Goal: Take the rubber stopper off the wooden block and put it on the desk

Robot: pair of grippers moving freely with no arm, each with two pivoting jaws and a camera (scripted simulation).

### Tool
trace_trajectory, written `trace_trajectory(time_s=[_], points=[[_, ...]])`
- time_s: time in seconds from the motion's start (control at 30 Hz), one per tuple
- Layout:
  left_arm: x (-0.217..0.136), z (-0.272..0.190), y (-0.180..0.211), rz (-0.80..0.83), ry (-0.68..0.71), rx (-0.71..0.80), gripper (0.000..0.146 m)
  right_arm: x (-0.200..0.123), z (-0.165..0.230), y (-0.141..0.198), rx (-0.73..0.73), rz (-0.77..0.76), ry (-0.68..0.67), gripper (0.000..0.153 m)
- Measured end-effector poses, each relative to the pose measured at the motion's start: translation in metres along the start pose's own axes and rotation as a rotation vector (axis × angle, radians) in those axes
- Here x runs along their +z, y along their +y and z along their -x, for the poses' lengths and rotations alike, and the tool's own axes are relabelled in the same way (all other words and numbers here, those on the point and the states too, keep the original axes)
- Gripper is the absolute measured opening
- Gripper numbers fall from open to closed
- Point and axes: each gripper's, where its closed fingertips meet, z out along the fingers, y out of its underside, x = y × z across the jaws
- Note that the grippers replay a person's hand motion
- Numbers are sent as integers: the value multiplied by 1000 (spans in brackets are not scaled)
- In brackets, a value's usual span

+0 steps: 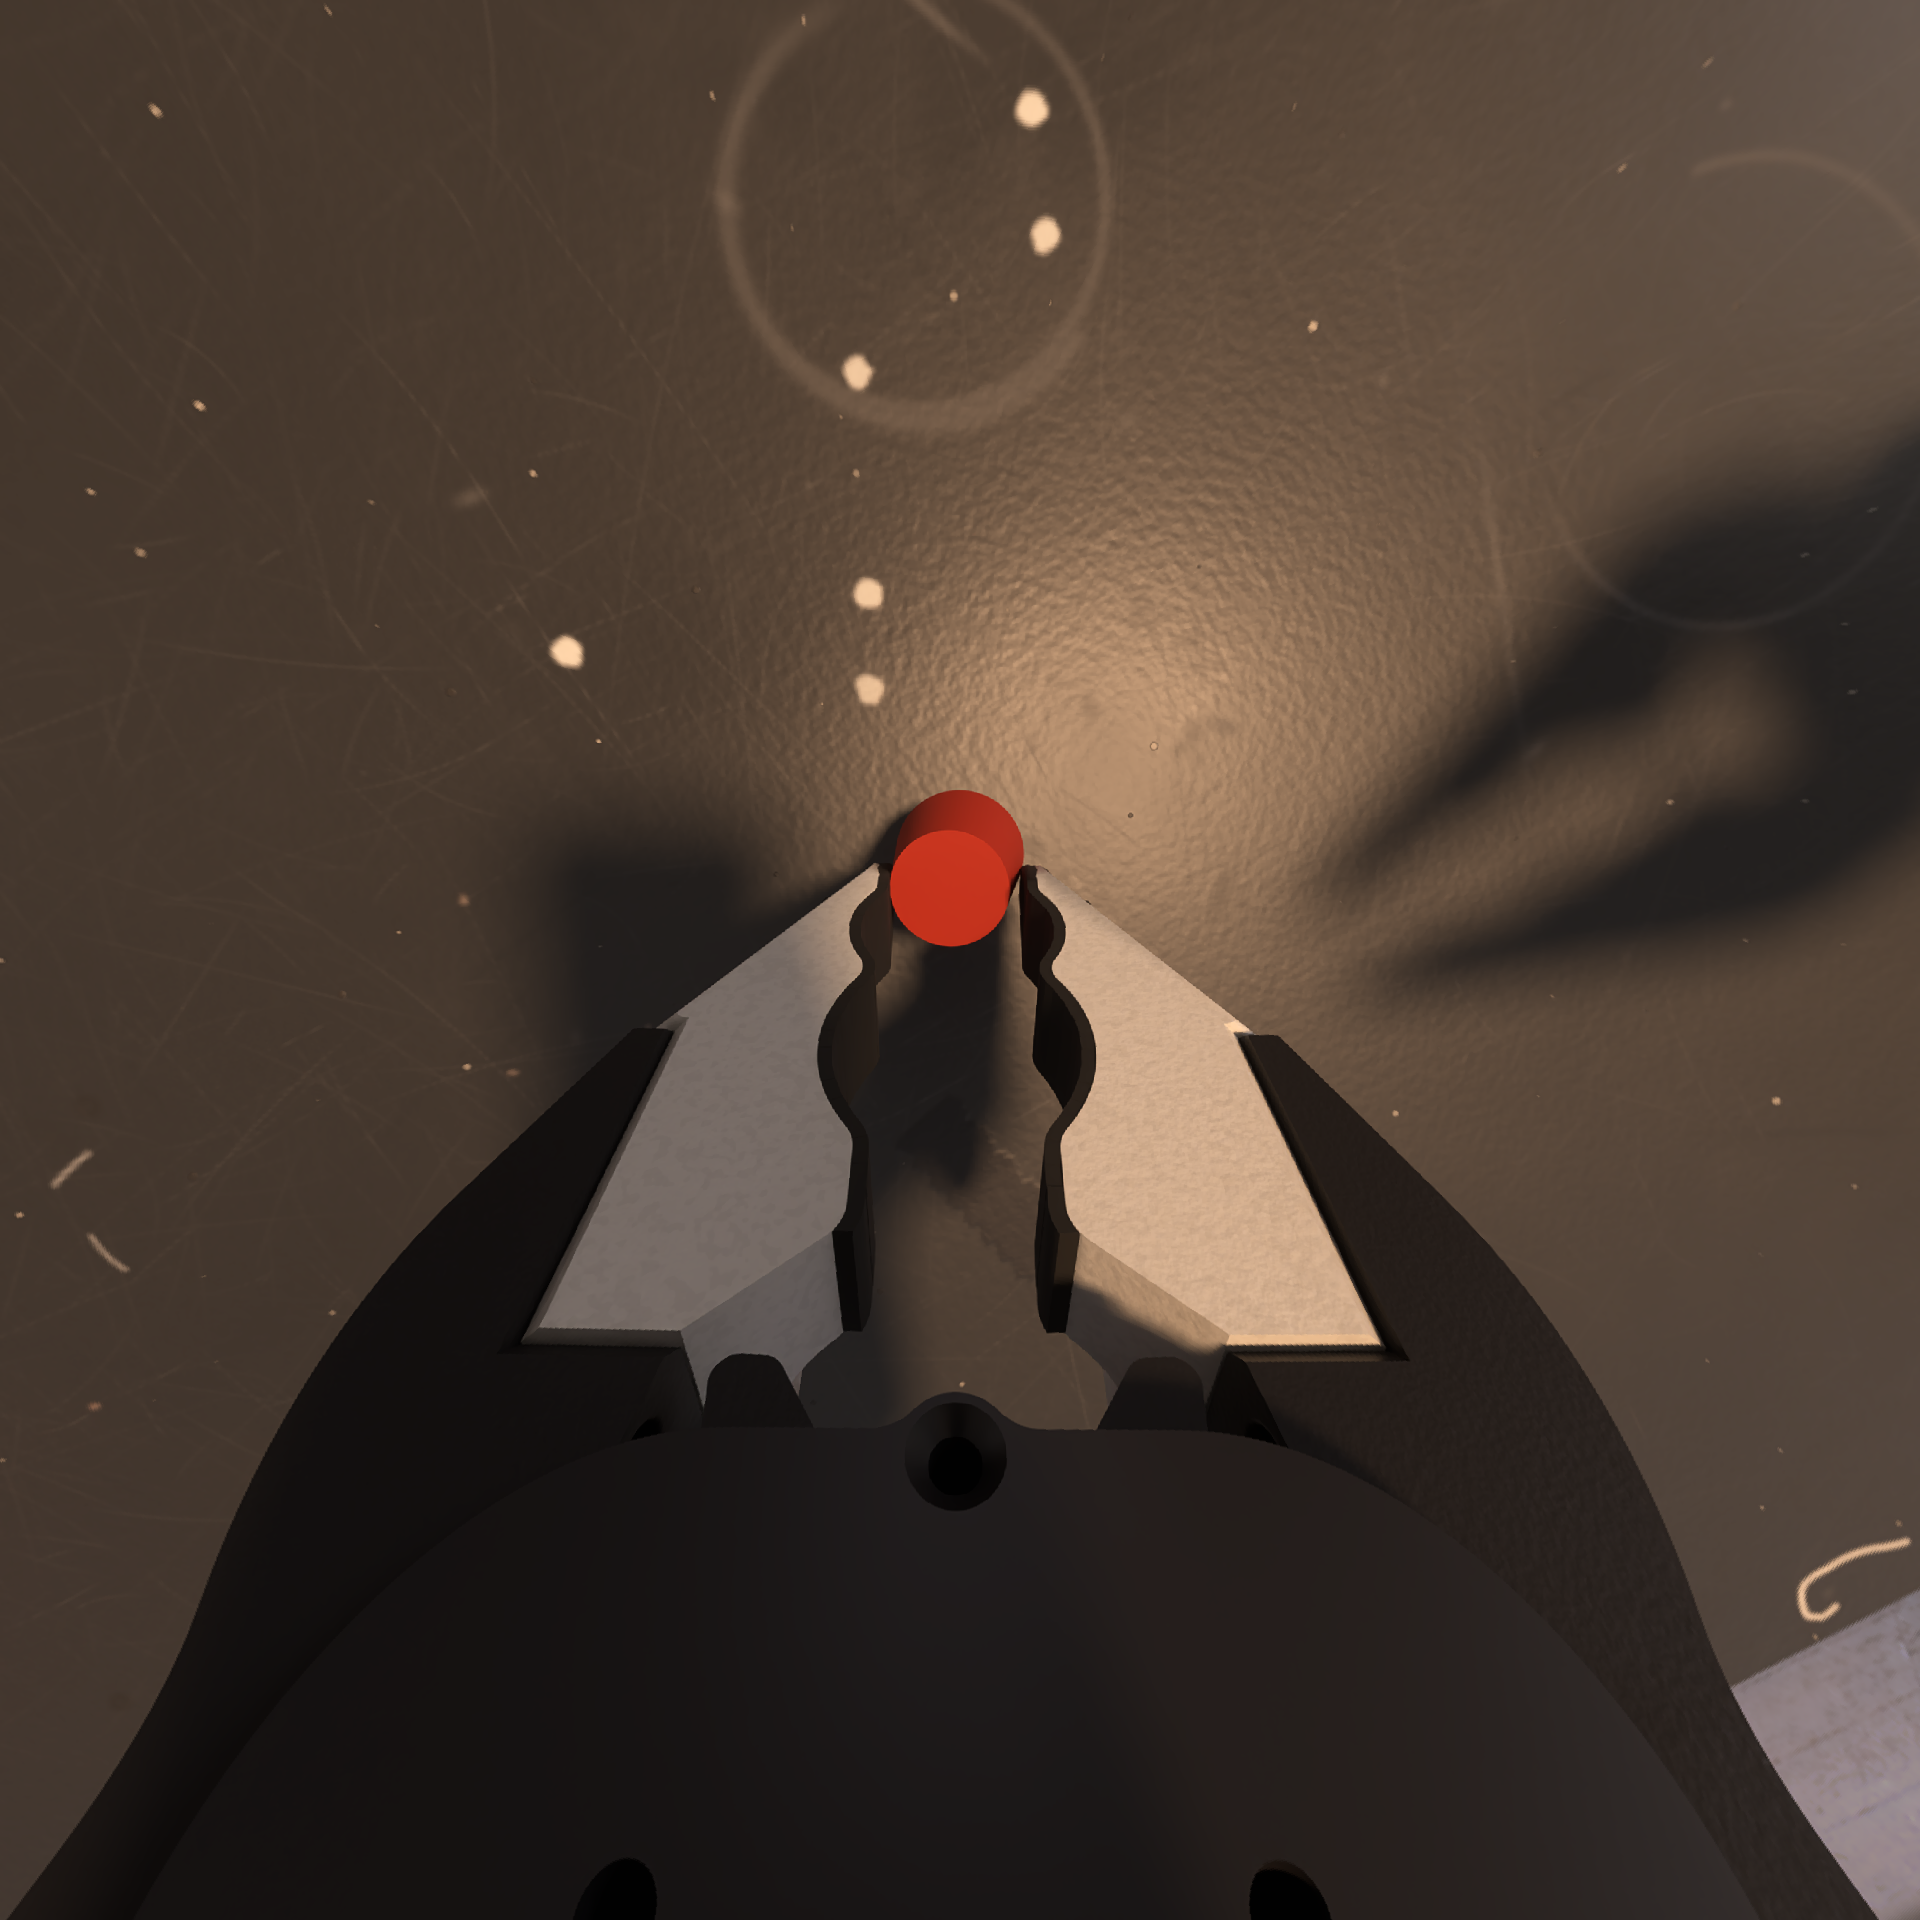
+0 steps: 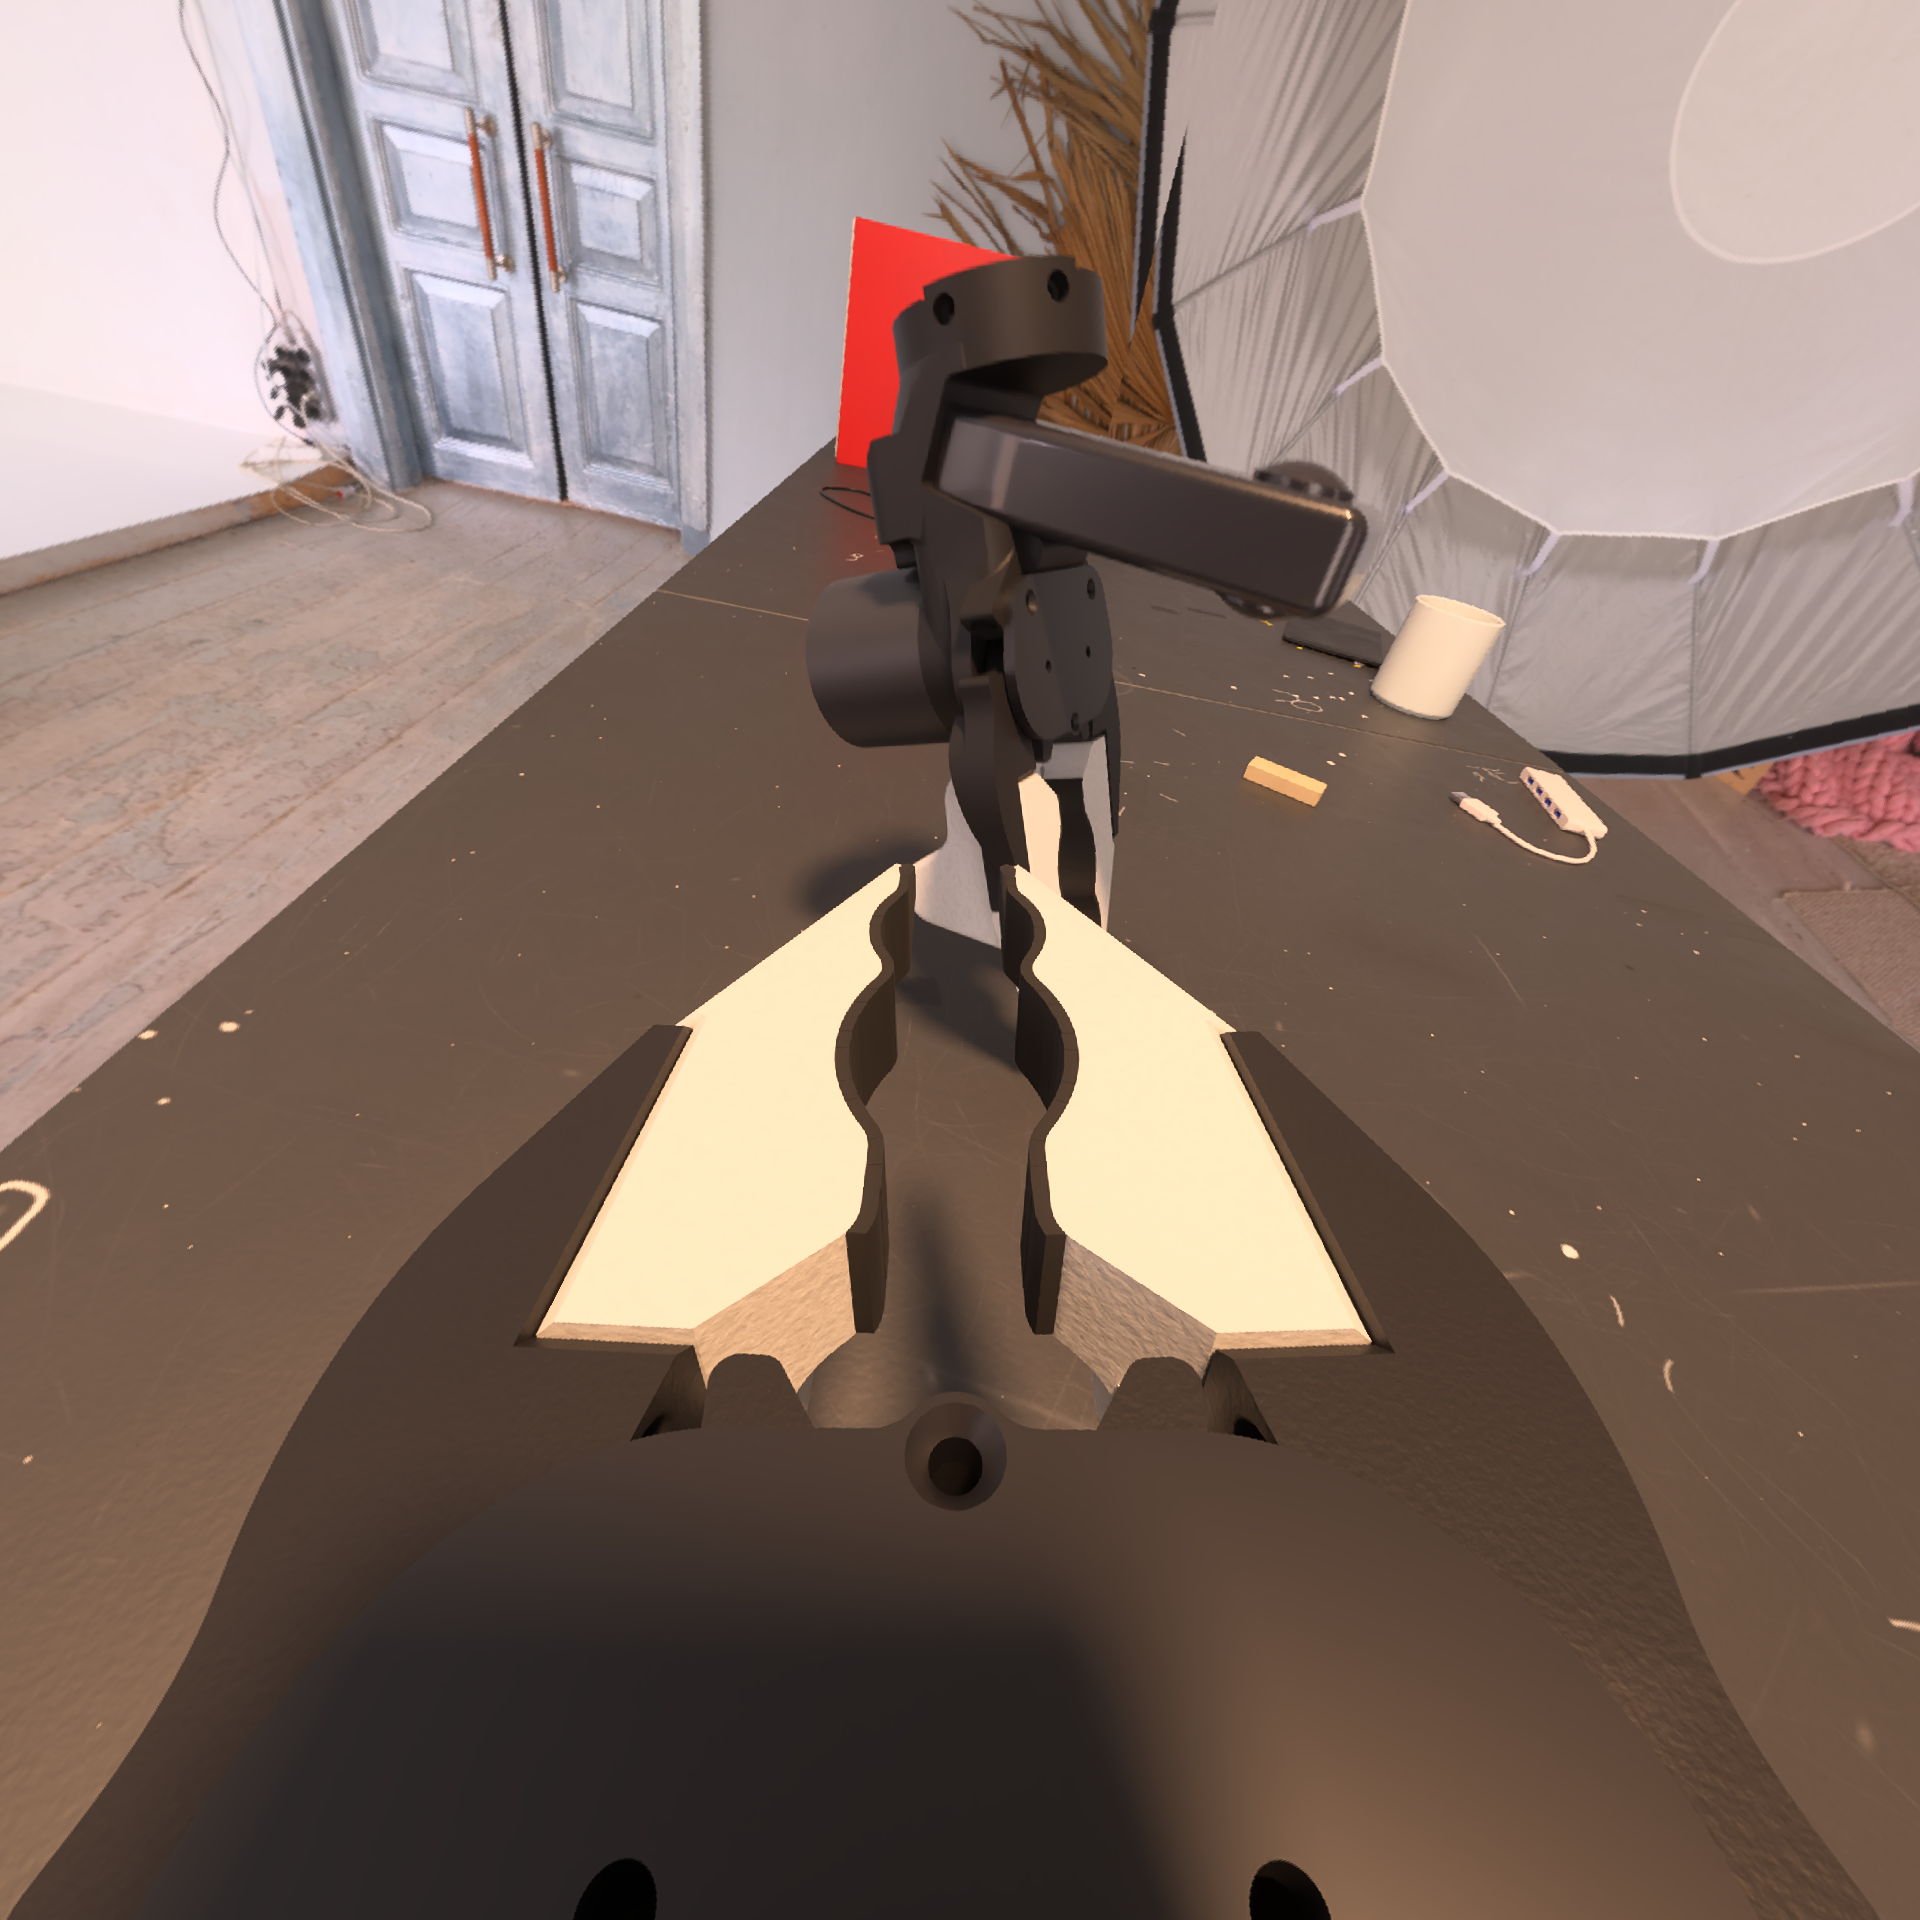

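Observation:
In the left wrist view my left gripper [image 1: 954, 906] points down at the dark desk [image 1: 416, 727]. It is shut on the red rubber stopper [image 1: 951, 878], a short cylinder pinched at the fingertips, very close to the desk surface. The right wrist view shows the left gripper's body [image 2: 997, 582] upright over the desk, its tips hiding the stopper. The wooden block [image 2: 1286, 779], small and pale, lies bare on the desk to the right of it. My right gripper [image 2: 956, 904] is open and empty, hovering low and facing the left gripper.
A white cup [image 2: 1439, 655] and a white USB hub [image 2: 1558, 821] lie at the right. A red board [image 2: 894, 343] stands at the desk's far end, beside a large softbox [image 2: 1662, 312]. The desk edge runs along the left [image 2: 520, 769].

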Motion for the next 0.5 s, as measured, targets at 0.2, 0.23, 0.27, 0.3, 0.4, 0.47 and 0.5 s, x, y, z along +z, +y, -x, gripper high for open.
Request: trace_trajectory(time_s=[0.2, 0.23, 0.27, 0.3, 0.4, 0.47, 0.5], points=[[17, 2, 6, 65, -79, 14, 24, 1, 5, 3, -5, 12, -20, 16], [17, 4, 6, 64, -90, 12, 24, 1, 5, 4, -3, 15, -21, 16], [18, 5, 5, 67, -96, 10, 24, 1, 5, 4, 0, 17, -22, 16], [18, 5, 5, 64, -94, 6, 24, 1, 5, 5, 4, 19, -23, 16], [18, 3, 2, 40, -73, 1, 24, 2, 3, 8, 11, 24, -20, 16], [12, 0, -2, 2, -52, 2, 29, 2, 1, 10, 20, 29, -18, 16], [6, -1, -4, -25, -41, -1, 31, 3, 0, 11, 23, 30, -16, 16]])
